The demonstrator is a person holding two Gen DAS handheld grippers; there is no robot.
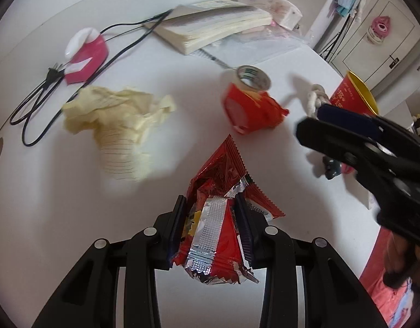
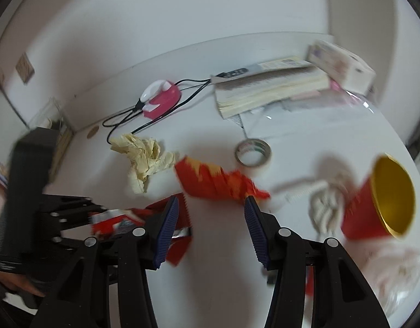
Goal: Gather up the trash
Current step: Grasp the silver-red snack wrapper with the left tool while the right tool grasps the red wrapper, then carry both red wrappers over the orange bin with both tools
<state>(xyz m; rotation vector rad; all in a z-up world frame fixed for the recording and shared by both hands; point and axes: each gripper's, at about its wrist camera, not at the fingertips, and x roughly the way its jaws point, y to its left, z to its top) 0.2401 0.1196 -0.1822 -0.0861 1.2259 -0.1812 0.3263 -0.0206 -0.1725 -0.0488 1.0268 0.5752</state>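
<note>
**Wrapper pinched, box next in line**

Wrapper, red foil with a silver seam, is clamped between the two pads of the left gripper; its torn lower end hangs free behind the pads and its pointed end juts out ahead over the white table. The pinch across the middle probably serves to carry the flimsy foil off the surface without letting it slide out. The tape roll serves as landmark for the rest. Just in front of it, touching or nearly so, lies a crushed red box on its side. To the left of the roll, well apart, sits a crumpled ball of yellow lined paper; to its right stand a knotted white rope and a red paper cup tipped with its gold mouth showing. Beyond the roll lies a thick book. The right gripper holds nothing, its jaws standing apart; in its own view the red box lies just ahead of the fingertips, so it is likely lined up to take that piece. Blur makes exact contact there impossible to judge.
</note>
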